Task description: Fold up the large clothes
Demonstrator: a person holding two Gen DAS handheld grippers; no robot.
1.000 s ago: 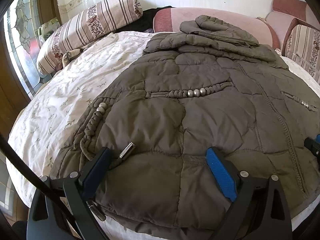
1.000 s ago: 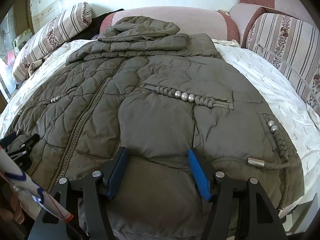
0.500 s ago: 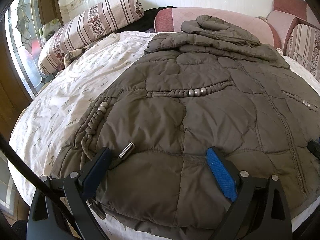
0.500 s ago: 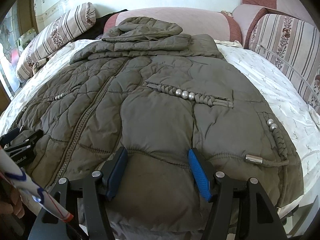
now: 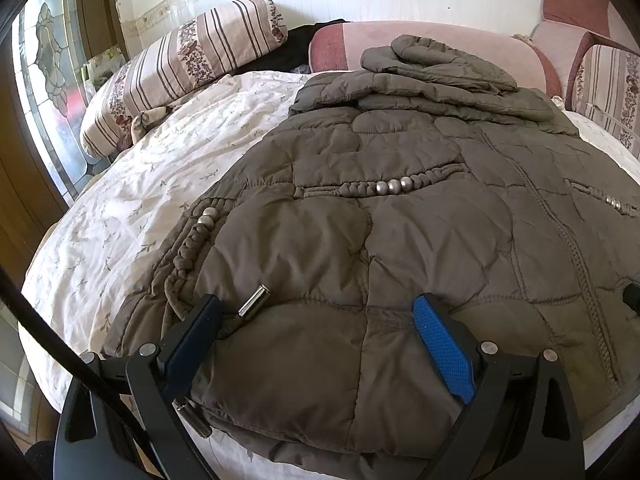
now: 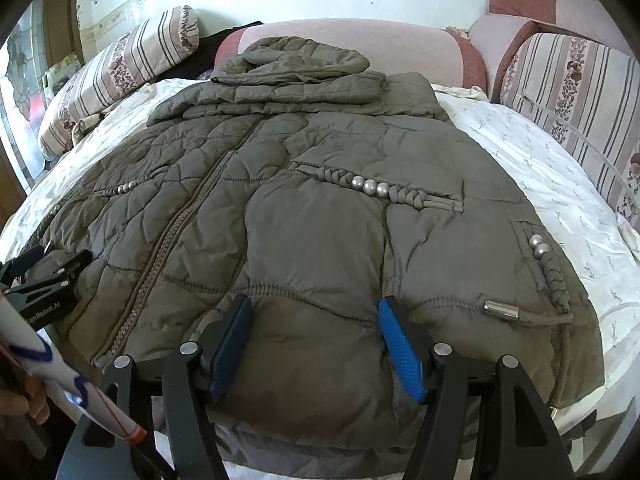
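A large olive-brown quilted coat (image 5: 400,216) lies flat and zipped on the bed, hood at the far end, hem toward me. It also fills the right wrist view (image 6: 320,216). My left gripper (image 5: 316,312) is open, its jaws straddling the hem near the coat's left corner, beside a metal cord end (image 5: 254,300). My right gripper (image 6: 314,314) is open over the hem right of the zipper (image 6: 168,240). The left gripper also shows at the left edge of the right wrist view (image 6: 44,284).
The bed has a white floral sheet (image 5: 140,184). Striped bolster pillows (image 5: 180,64) and a pink headboard cushion (image 6: 400,48) line the far side. A stained-glass door (image 5: 44,92) stands at the left. The bed edge is just below the hem.
Both grippers have drawn back and lifted slightly from the hem. The coat has not moved.
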